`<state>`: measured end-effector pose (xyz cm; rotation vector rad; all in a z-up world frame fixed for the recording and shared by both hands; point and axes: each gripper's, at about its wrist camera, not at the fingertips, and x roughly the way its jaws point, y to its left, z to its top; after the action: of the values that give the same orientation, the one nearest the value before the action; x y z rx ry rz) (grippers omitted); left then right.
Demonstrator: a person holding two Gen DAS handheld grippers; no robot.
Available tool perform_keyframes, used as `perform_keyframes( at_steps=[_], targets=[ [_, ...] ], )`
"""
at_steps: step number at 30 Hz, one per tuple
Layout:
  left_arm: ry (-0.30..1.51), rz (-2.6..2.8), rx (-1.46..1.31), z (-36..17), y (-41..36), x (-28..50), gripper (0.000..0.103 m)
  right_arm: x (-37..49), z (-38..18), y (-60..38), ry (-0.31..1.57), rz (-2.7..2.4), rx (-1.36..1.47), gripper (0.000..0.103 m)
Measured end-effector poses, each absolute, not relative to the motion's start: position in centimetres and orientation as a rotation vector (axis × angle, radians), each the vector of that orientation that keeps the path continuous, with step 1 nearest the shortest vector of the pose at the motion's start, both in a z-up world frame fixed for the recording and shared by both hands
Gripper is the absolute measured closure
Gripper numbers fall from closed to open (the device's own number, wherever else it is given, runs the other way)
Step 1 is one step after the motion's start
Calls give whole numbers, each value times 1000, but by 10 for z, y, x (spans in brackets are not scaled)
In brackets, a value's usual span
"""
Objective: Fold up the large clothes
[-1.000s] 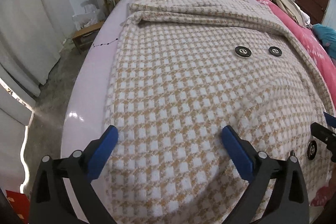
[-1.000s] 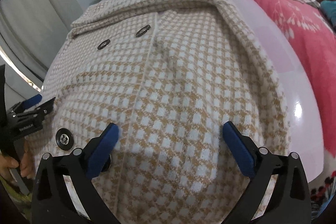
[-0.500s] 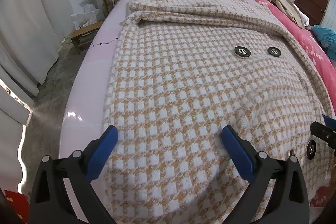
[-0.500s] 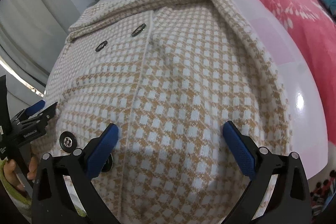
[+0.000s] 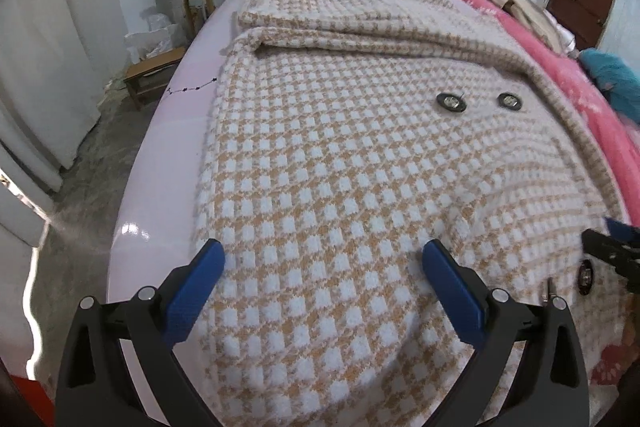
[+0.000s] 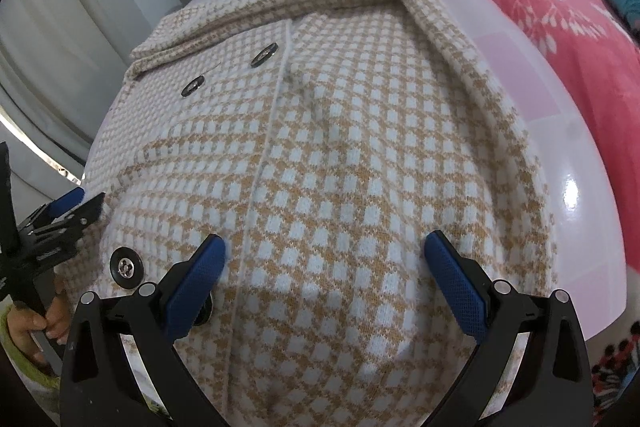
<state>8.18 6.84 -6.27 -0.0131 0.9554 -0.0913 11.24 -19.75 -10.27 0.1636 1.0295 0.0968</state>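
Soft even daylight, glare spot on the table [image 6: 573, 195], heavy fisheye bending.
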Motion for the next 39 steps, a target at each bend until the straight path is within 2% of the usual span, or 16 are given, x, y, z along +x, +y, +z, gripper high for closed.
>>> perform_keyframes(
  at_steps=[6,11,14,19,21,28,33,36,39],
  targets=[
    [827,-131,-20,-31,85,48,6,113,-103,-195,1030,101,160,8],
    [808,-103,-53,-22,115,10,8,111,-104,-192,1014,102,157,8],
    [834,-104,-123,-29,129,-6,16,111,-105,-193,1011,103,158,8],
    [931,-101,-222,-55,138,-21,49,110,-105,-192,1012,108,155,8],
    [965,-117,-269,-63,141,-23,54,110,-103,-193,1027,119,148,8],
    [1038,-165,-319,-68,147,-36,57,75,-74,-211,990,138,149,8],
    [999,-195,-222,-56,135,-49,57,45,-56,-196,952,222,99,9],
    [950,-324,-129,-42,108,-52,57,39,-60,-168,944,340,24,12],
    [947,-420,25,-43,71,-50,57,44,-71,-133,960,427,-118,25]
  ],
)
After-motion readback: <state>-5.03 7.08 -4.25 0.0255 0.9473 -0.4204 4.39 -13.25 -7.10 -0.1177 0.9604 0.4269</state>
